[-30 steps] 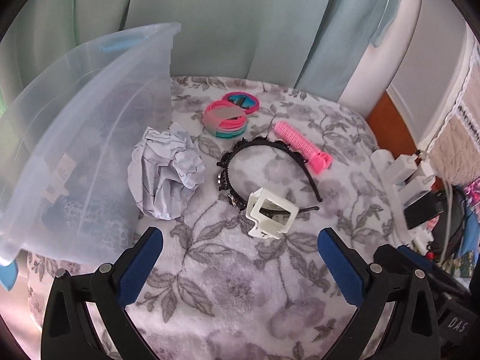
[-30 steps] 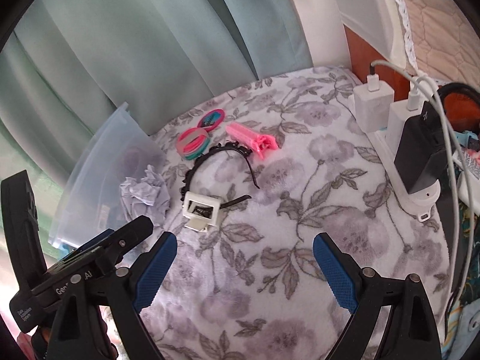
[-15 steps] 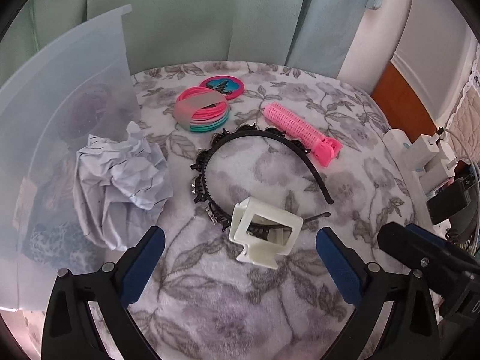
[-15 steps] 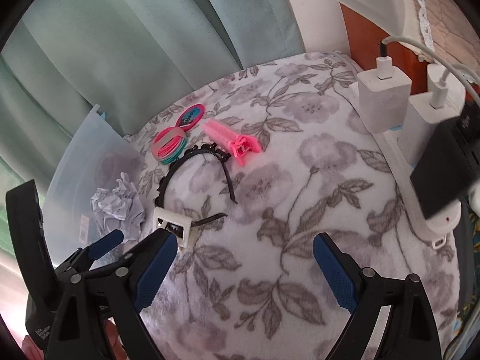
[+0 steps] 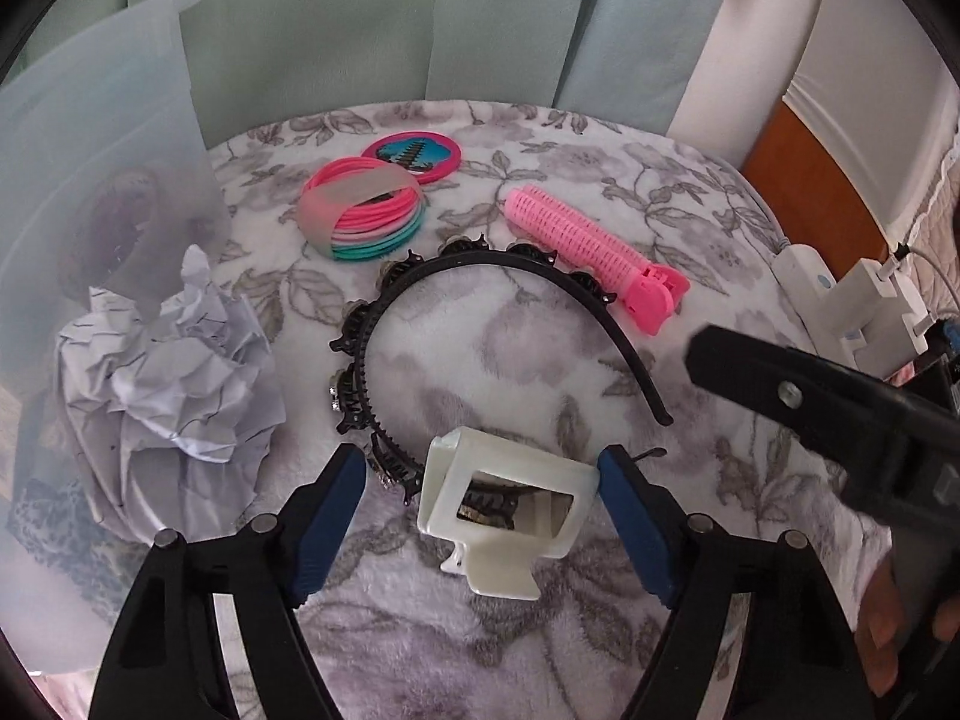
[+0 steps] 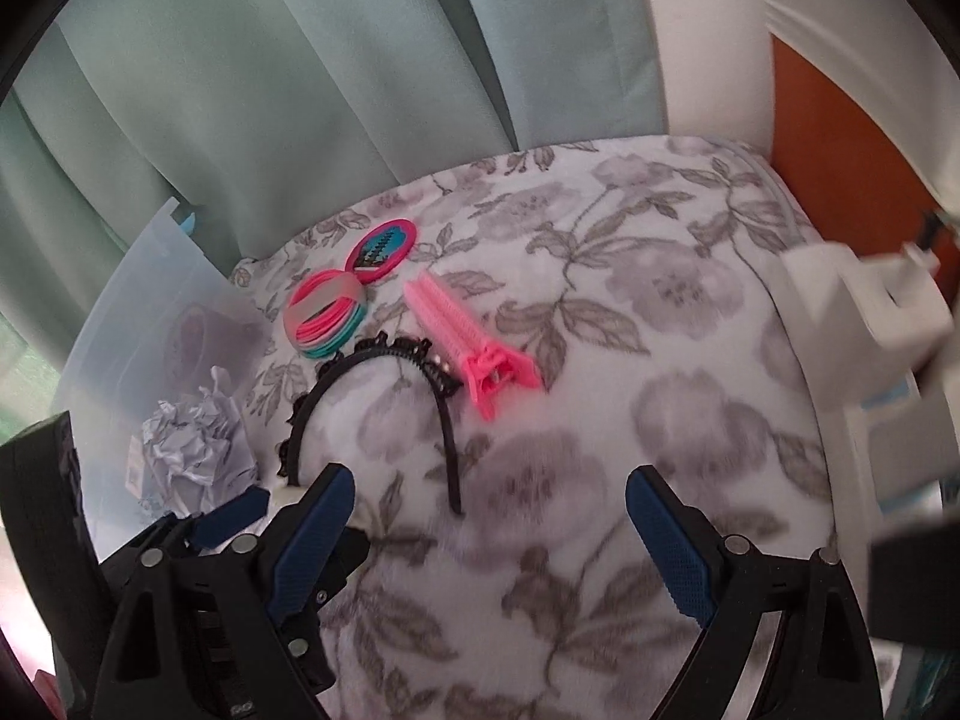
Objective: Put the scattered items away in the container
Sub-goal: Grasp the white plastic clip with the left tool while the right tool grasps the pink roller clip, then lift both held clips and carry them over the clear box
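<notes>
The left gripper (image 5: 480,489) is wide open around the white hair claw (image 5: 503,510), which lies on the floral blanket (image 5: 540,372) over the black headband (image 5: 480,324). Its right pad seems to touch the claw. The right gripper (image 6: 489,531) is also open, holding nothing, and the clear container (image 5: 90,192) stands at the left.

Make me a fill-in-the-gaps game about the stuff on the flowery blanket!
1. The hair roller is coloured ____.
2. The left claw is open around the ____ hair clip.
3. The crumpled paper lies beside the clear ____.
4. The black headband is shaped like the letter ____.

Missing words: pink; white; container; U
</notes>
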